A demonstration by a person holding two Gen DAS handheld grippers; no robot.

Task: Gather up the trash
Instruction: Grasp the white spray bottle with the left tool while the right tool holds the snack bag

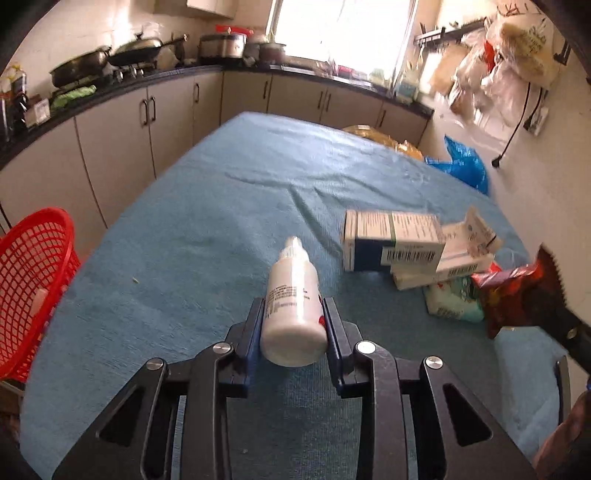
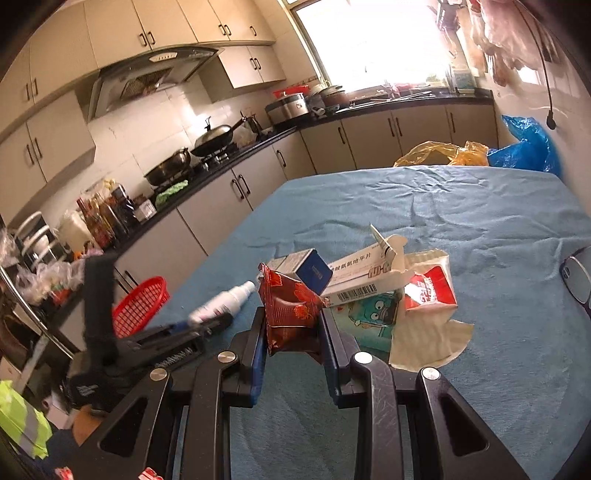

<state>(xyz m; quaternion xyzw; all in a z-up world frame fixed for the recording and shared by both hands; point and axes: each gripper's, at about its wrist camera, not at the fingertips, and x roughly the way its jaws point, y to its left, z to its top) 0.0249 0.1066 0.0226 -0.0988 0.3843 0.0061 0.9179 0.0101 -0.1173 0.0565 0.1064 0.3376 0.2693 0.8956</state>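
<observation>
On the table's blue cloth (image 1: pixel 207 229), wrinkled: bare far half.
Left gripper (image 1: pixel 293 325): clamps smooth white dropper bottle (image 1: pixel 291 295).
Right gripper (image 2: pixel 291 332): pinches crinkled red snack wrapper (image 2: pixel 290 306).
Left edge: red mesh basket (image 1: pixel 33 280).

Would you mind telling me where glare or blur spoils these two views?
Left wrist view: the window is blown out white, the hanging bags beside it are smeared, the bottle stays sharp. Right wrist view: the window again glares, the left gripper is motion-blurred, and the cabinets bow with fisheye distortion.
</observation>
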